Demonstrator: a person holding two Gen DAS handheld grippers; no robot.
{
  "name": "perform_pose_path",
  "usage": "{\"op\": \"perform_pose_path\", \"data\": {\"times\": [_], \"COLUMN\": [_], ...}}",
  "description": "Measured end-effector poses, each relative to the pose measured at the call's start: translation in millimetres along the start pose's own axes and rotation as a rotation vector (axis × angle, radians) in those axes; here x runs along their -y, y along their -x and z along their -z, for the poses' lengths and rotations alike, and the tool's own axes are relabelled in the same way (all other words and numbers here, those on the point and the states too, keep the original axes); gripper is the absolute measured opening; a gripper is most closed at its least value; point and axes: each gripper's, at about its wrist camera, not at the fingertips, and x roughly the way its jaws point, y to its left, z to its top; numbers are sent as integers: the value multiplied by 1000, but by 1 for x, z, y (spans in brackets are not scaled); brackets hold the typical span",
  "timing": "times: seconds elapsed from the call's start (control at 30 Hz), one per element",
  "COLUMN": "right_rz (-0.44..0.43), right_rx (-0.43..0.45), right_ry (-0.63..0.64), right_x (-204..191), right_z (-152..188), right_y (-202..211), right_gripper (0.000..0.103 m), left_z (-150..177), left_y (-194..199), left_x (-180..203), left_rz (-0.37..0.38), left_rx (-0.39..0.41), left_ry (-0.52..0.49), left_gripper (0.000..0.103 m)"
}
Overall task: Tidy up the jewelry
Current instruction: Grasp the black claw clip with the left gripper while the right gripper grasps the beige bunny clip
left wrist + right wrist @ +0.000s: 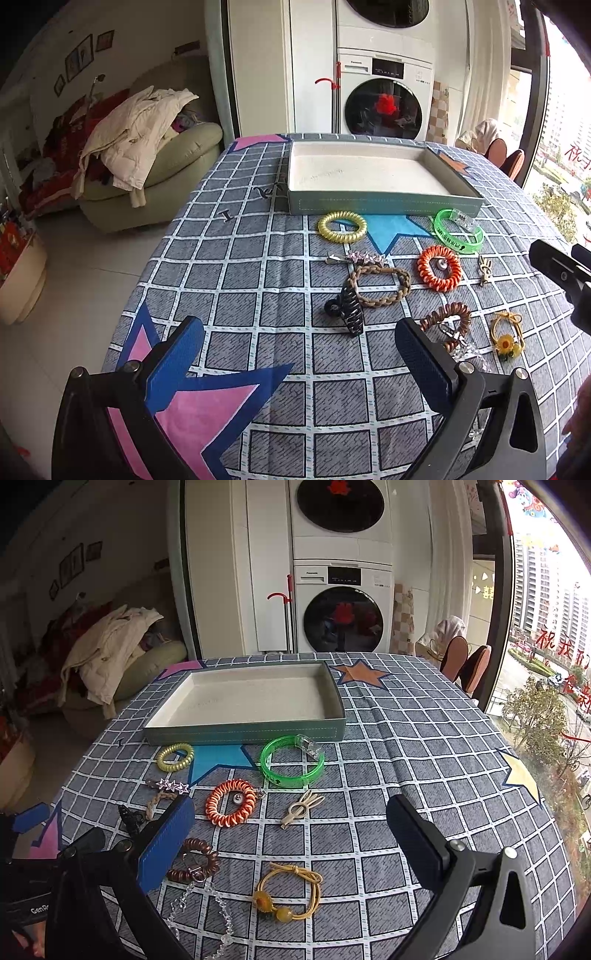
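left tool (299, 350): spread wide, nothing in it
right tool (291, 834): same, released
tray (243, 731): bare, hair ties in front

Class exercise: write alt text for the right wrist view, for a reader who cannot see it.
An open right tool hovers over a checked tablecloth strewn with hair ties, clips and a green bangle. Behind them sits an empty grey tray.

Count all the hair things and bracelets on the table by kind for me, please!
Spiral coil hair ties: 3 (yellow, orange, brown)
Braided tan hair tie: 1
Cord ties with charms: 1 (yellow)
Bangles: 1 (green)
Hair clips: 3 (black claw, star clip, beige bunny clip)
Clear bead strand: 1
Total: 10, none in the tray.
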Motion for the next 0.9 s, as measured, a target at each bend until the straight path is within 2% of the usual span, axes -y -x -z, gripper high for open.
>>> {"op": "perform_pose_path", "data": {"times": [0.1, 0.2, 0.37, 0.5, 0.9], "right_rz": [-11, -33, 27, 38, 36], "right_rx": [-34, -111, -190, -224, -348], "right_ry": [-23, -62, -83, -101, -47], "right_x": [10, 22, 41, 49, 25], "right_z": [0, 3, 15, 19, 2], "right_y": [-4, -14, -24, -31, -78], "right_gripper": [103, 103, 103, 103, 101], "left_z": [-1, -3, -6, -10, -16], "left_y": [-8, -17, -26, -34, -56], "left_x": [-4, -8, -8, -2, 12], "left_rz": [15, 39, 59, 73, 45], "left_rx": [-35, -71, -96, -114, -150], "left_ry": [12, 21, 35, 40, 24], "left_gripper": [103, 103, 103, 103, 102]}}
